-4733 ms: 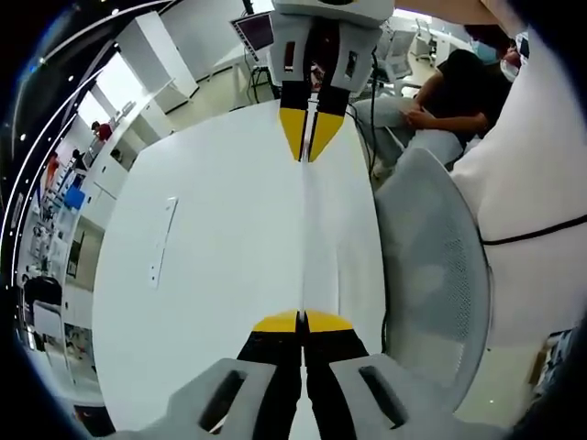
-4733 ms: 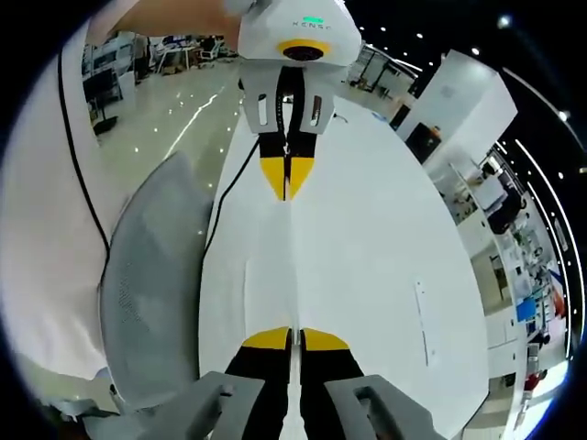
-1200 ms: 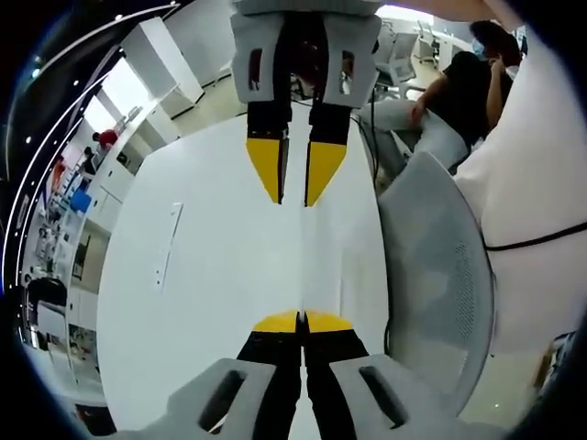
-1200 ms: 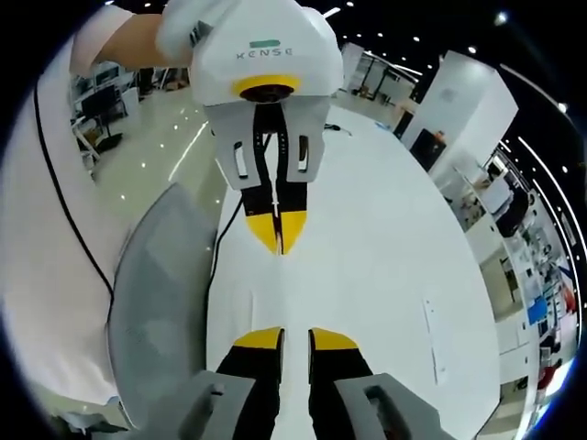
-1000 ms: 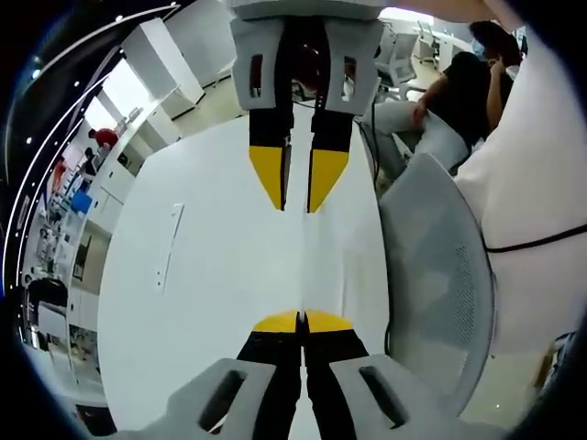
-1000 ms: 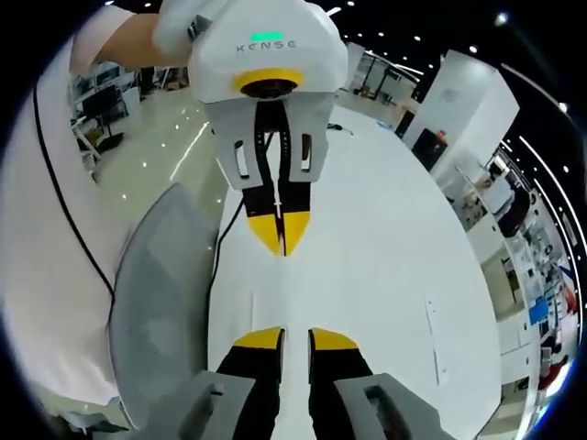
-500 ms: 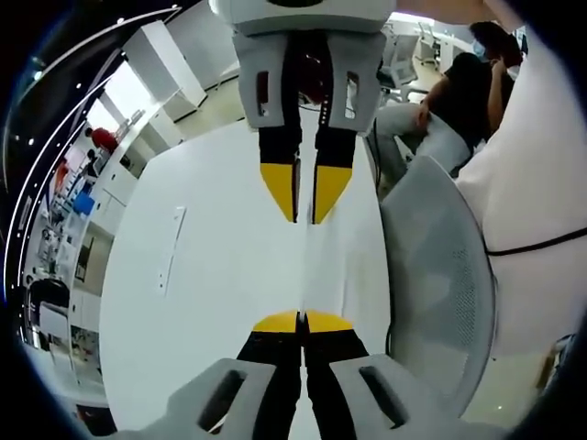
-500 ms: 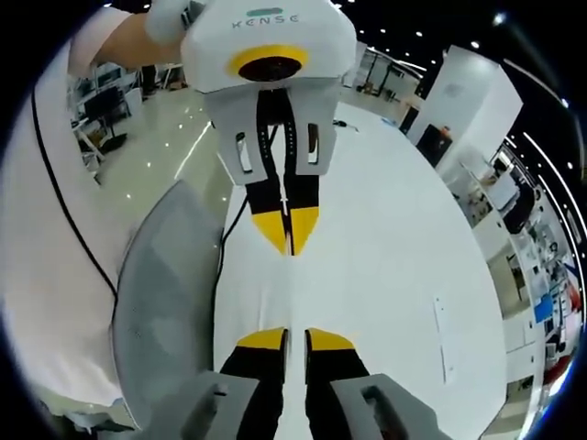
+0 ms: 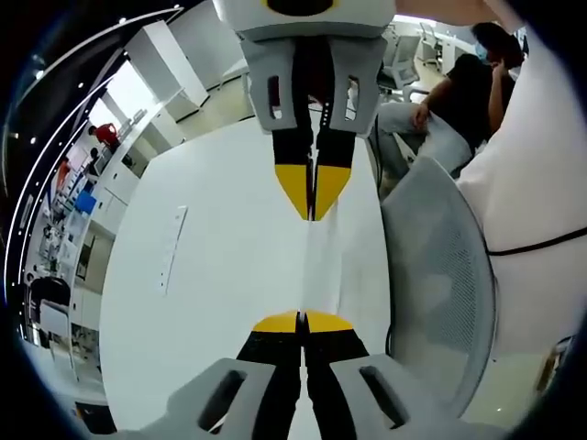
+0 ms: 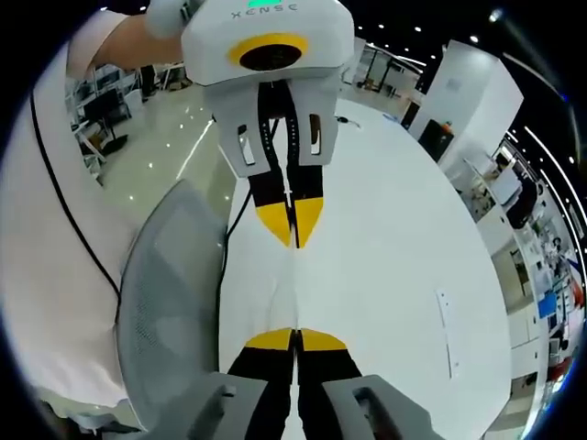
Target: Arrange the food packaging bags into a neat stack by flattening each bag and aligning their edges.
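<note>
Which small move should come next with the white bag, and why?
Probably lower it flat onto the white table: the left gripper and right gripper are shut on opposite ends of the white bag, stretched between them and seemingly not lying flat.

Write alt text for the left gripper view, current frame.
Two hand-held grippers face tip to tip over a white bag on a white table: the left hand-held gripper rises shut from the bottom, the right hand-held gripper hangs shut from the top. A grey mesh chair stands on the right, with a seated person beyond.
</note>
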